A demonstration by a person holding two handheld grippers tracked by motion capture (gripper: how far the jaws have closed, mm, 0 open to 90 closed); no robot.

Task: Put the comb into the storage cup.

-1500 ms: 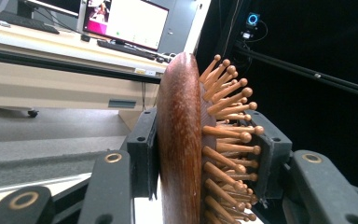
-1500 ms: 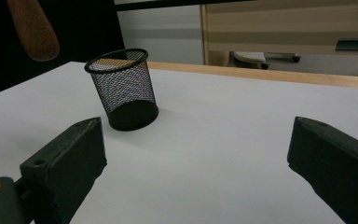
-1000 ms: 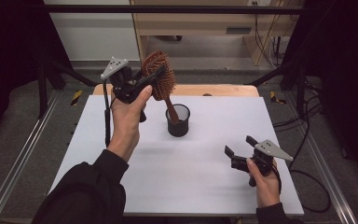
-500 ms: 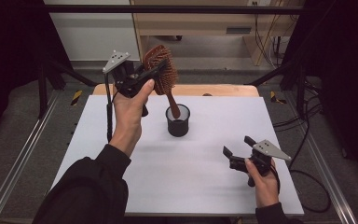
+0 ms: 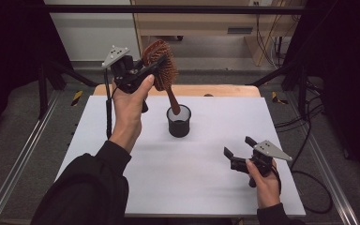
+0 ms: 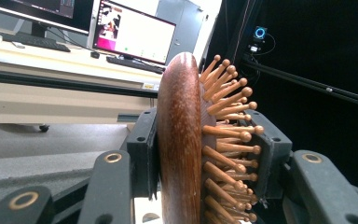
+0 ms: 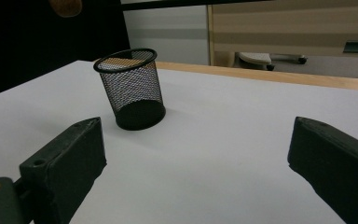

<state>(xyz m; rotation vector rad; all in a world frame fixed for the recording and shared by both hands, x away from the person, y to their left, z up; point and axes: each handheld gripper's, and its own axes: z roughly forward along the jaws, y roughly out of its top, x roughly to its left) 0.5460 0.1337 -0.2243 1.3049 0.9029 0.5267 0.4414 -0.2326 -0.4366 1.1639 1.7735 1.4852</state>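
Above mesh cup (image 5: 179, 121), left tongs (image 5: 143, 75) clenched on hairbrush (image 5: 161, 63), handle now lower; right tongs (image 5: 238, 152) released, unmoved.

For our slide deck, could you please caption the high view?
Left gripper holds a wooden hairbrush above a black mesh cup; right gripper waits open.

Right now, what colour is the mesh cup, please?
The round wire-mesh cup is black, clearest in the right gripper view.

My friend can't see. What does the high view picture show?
A person's left gripper holds a wooden hairbrush by its head, handle pointing down above a black mesh cup on a white table. The right gripper rests open near the table's front right.
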